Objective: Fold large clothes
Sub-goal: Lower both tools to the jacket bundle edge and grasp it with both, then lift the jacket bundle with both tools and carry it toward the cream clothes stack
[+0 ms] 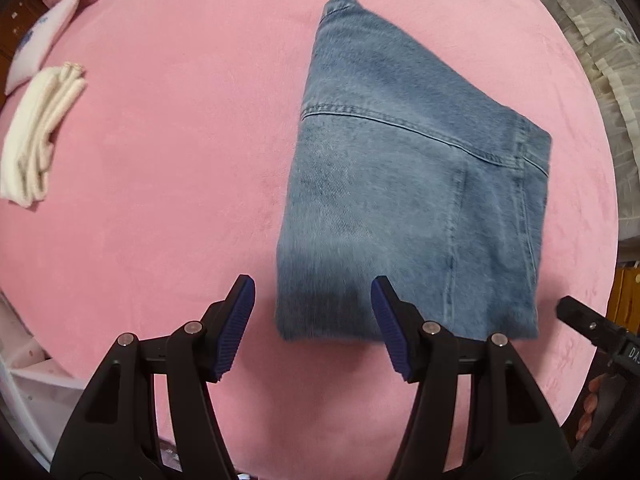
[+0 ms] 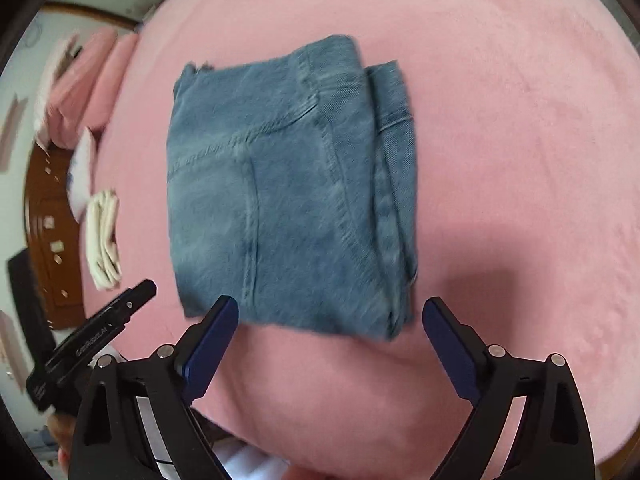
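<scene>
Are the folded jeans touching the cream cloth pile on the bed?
Apart. The left wrist view shows bare pink blanket between the jeans and cream pile.

Light is soft, even, fairly bright on the pink bedspread [image 1: 160, 200]; no glare. My right camera shows a dark soft shadow on the pink just right of the folded jeans [image 2: 288, 184], so light comes from the left side there. Jeans' near edge is shaded and smeared in my left view [image 1: 400, 200]. Right view has motion blur overall: seams soft, white cloth [image 2: 104, 236] and the room at the left edge streaked. Heavy fisheye bend, black vignette in corners. My own fingers [image 1: 236, 328] stay sharp.
</scene>
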Demonstrator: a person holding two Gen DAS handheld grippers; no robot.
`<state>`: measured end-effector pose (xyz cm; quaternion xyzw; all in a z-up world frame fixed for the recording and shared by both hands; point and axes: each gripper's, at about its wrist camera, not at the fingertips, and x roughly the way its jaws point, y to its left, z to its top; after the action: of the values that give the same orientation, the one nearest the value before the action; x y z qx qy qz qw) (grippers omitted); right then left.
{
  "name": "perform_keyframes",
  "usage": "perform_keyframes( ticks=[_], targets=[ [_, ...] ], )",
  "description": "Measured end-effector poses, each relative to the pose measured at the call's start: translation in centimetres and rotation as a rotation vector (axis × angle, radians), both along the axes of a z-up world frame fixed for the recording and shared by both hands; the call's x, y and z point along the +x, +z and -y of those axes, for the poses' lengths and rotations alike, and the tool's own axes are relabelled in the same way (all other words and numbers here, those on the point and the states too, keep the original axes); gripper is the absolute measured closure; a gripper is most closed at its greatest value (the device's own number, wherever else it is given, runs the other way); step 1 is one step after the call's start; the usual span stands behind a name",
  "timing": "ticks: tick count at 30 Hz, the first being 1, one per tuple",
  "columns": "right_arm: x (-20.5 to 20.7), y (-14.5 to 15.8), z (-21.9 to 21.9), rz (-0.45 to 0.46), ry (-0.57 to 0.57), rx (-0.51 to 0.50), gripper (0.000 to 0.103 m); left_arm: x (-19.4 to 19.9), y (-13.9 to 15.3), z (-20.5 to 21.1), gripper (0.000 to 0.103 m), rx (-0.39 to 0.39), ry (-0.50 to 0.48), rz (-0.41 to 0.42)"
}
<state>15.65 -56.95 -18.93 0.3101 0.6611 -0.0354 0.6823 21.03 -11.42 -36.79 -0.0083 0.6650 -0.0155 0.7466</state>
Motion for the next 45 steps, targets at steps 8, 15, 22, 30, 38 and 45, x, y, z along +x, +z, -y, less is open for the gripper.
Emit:
perform_keyframes(
  ticks=[8, 15, 22, 30, 38, 45],
  targets=[
    [-0.2, -7.0, 5.0, 0.086, -0.107, 0.159, 0.006, 2.5, -5.4, -0.8, 0.046, -0.099, -0.005, -0.082],
    [1.7, -10.7, 6.1, 0.238, -0.114, 0.307, 0.006, 4.7, -7.3, -1.4, 0.043, -0.203, -0.067, -0.030],
    [6.0, -12.1, 4.4, 0.258, 0.012, 0.405, 0.017, 9.3, -10.2, -2.5, 0.027, -0.392, -0.084, -0.049],
    [7.4, -11.9, 3.1, 0.202, 0.088, 0.267, 0.053, 11.6, -11.6, -2.4, 0.028, -0.402, -0.047, -0.078],
    [6.2, -9.8, 2.3, 0.244, 0.088, 0.146, 0.080, 10.0, -8.5, 2.0, 0.054, -0.209, -0.102, 0.005],
    [7.1, -7.1, -0.5, 0.322, 0.137, 0.113, 0.085, 8.8, -5.1, 4.6, 0.065, -0.129, -0.162, 0.076]
  ],
)
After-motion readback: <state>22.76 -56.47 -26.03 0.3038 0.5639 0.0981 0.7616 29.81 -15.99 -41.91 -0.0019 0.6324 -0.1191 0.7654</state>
